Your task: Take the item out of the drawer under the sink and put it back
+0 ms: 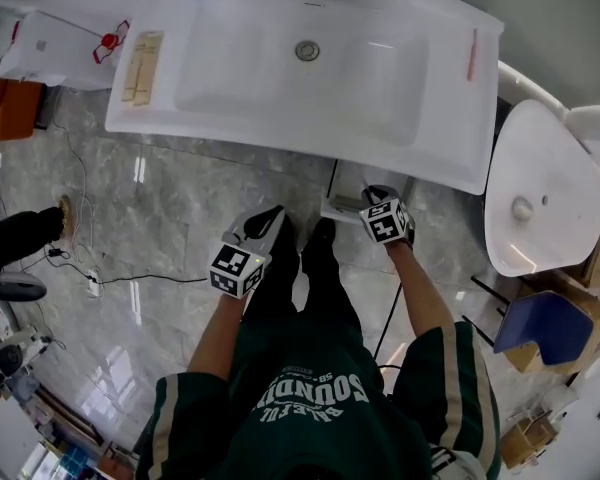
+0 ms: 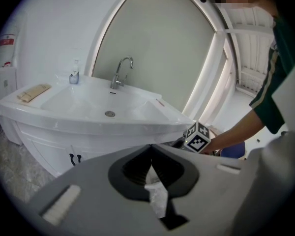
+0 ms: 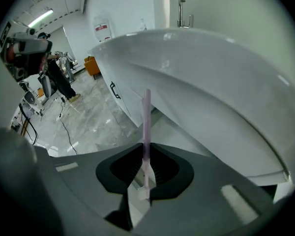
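Note:
My right gripper is shut on a thin pink stick that stands straight up out of the jaws. In the head view the right gripper points steeply down just over the open drawer that juts out from under the white sink. The drawer's inside is hidden there. My left gripper hangs left of the drawer, apart from it. In the left gripper view its jaw tips meet, with a pale scrap showing between the pads, and the right gripper's marker cube shows under the sink's edge.
A second pink stick lies on the sink's right rim, wooden pieces on its left rim. The cabinet front has black handles. A white oval fixture and a blue container stand right. Cables cross the floor at left.

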`<state>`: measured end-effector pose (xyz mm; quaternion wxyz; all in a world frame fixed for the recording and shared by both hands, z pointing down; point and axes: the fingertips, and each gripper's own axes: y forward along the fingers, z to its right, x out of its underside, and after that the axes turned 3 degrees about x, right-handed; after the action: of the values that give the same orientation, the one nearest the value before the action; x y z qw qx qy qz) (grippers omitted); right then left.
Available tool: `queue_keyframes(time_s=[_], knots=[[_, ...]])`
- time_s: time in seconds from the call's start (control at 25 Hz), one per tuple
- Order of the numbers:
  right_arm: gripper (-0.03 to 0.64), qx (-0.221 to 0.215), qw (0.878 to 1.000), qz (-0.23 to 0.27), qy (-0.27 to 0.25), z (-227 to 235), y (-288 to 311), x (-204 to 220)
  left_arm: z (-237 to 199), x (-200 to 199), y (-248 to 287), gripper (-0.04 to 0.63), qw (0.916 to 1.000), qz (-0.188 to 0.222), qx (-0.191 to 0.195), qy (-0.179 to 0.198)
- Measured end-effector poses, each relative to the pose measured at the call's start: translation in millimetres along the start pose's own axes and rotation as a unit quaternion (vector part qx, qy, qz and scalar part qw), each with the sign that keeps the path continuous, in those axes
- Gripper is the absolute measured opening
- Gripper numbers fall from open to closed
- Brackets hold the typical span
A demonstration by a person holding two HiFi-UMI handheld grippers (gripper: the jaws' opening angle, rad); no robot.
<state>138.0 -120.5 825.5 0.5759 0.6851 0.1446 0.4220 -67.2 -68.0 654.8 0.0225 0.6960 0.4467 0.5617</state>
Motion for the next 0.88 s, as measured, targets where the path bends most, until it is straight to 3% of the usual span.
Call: queue_keyframes(time_s=[0.36,0.88], knots=[[0.051,0.005,0.997,-0.071,0.020,10,69,28,-9,38,-5,0.051,0.9992,-0.027,-0.020,-0.020],[0.051,0.001,0.993,-0.102,0.067,13,126,32,-28,76,-19,0.051,0.9965,-0.043,-0.051,-0.050]])
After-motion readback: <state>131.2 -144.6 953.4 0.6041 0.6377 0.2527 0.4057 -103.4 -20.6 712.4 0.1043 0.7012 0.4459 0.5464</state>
